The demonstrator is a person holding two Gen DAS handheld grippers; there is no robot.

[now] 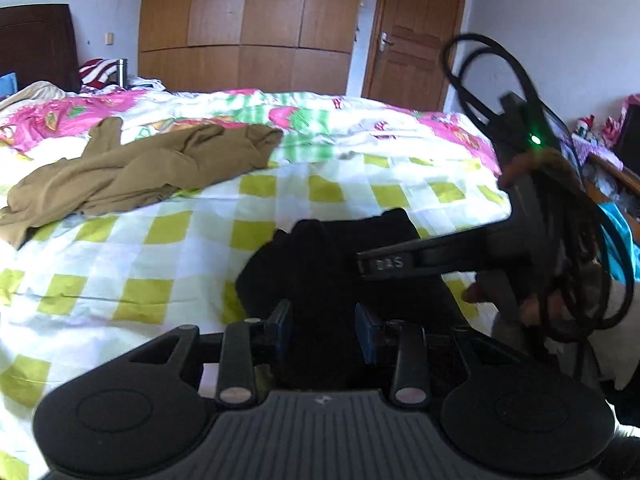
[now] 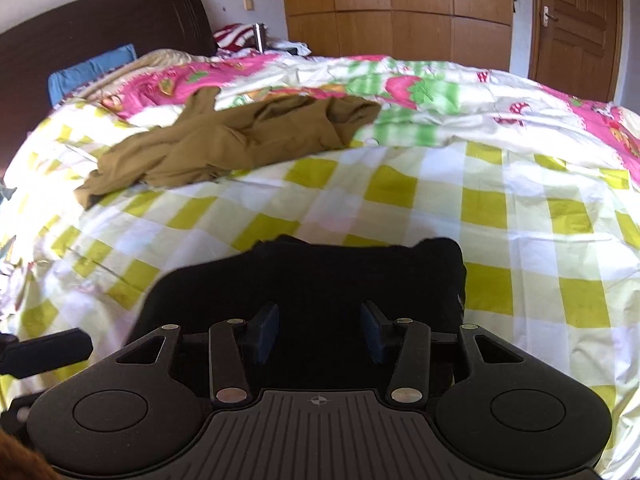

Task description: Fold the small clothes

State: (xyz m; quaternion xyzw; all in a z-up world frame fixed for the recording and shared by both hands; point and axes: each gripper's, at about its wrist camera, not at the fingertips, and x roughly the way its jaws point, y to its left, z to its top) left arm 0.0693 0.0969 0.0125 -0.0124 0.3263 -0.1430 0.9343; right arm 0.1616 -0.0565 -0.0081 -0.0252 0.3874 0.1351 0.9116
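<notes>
A small black garment (image 1: 320, 264) lies on the checked bedspread near the bed's front edge; it also shows in the right wrist view (image 2: 320, 276). My left gripper (image 1: 325, 330) is open, its blue pads on either side of the black cloth's near part. My right gripper (image 2: 319, 334) is open over the same garment's near edge, with cloth between the pads. The right gripper's body (image 1: 520, 240) shows in the left wrist view, just right of the garment. An olive-brown garment (image 1: 132, 172) lies crumpled farther back on the bed, also in the right wrist view (image 2: 236, 144).
The bed has a green-checked sheet (image 2: 460, 208) and a pink patterned quilt (image 2: 400, 76) behind. A dark headboard (image 2: 100, 28), a wooden wardrobe (image 1: 248, 20) and a door (image 1: 416, 40) stand beyond. Cables (image 1: 492, 76) loop off the right gripper.
</notes>
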